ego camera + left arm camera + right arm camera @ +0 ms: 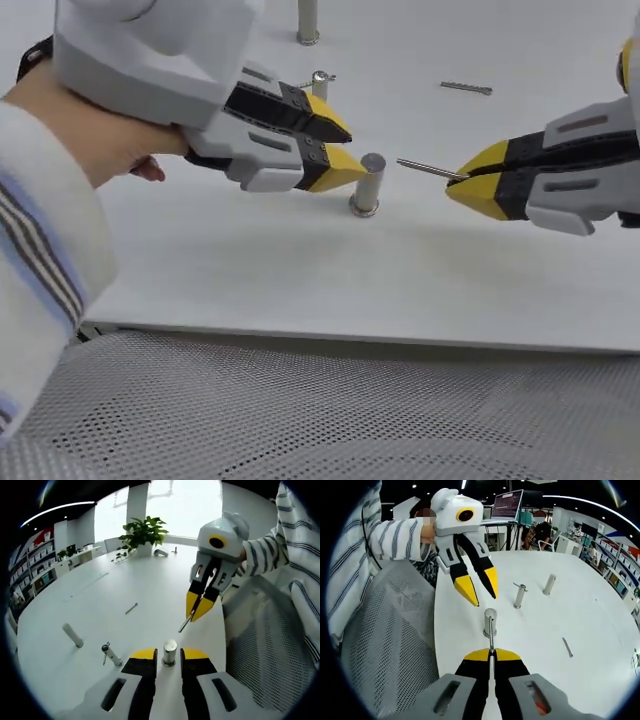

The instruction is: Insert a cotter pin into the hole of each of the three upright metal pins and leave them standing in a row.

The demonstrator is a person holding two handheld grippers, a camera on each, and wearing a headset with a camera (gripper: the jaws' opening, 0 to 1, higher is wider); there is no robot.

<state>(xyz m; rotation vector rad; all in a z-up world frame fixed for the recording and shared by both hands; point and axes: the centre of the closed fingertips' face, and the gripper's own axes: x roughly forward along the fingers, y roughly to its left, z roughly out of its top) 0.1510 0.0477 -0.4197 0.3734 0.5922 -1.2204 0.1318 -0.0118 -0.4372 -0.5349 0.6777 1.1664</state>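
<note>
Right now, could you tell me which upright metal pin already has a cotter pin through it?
The middle pin: a cotter pin crosses its top; the near pin and far pin are bare.

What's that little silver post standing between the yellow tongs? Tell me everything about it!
The silver post is a short round cylinder, shiny grey like metal, with a flat top and a slightly wider foot. It stands upright on the white table, near the front edge. The open tongs of the left gripper sit on either side of it, with small gaps. The thin cotter pin held in the right gripper points at its top and ends just short.
</note>
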